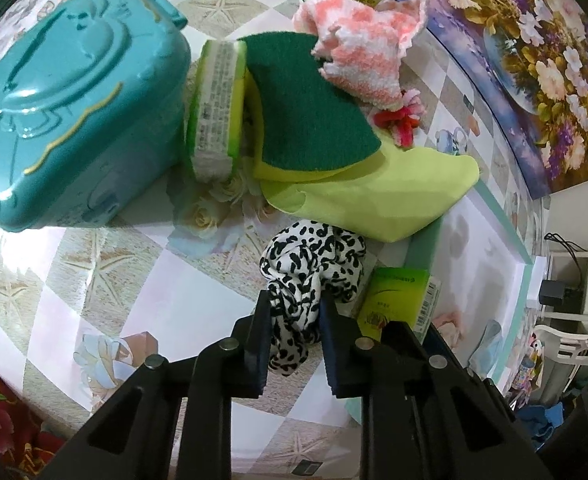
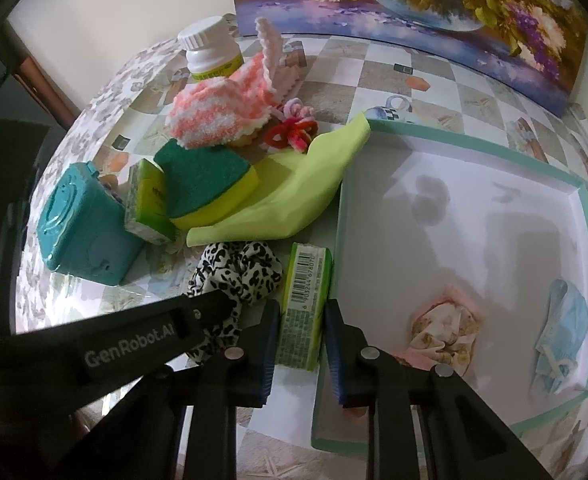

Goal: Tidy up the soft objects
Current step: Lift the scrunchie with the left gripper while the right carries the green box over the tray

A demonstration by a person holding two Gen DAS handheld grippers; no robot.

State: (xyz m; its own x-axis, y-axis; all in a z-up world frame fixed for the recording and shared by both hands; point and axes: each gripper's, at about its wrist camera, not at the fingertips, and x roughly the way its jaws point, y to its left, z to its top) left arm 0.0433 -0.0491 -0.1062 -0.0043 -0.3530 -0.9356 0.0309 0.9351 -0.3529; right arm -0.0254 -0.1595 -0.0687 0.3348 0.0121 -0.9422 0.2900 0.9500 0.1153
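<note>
left gripper clenches the spotted scrunchie; right gripper grasps the green packet beside the tray.

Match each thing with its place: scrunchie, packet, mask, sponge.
Things:
1. scrunchie
2. packet
3. mask
4. sponge

Places:
A. in the tray
B. between the fingers of the right gripper
C. on the lime cloth
D. between the fingers of the left gripper

Pairs: 1-D, 2-B, 3-A, 4-C
</note>
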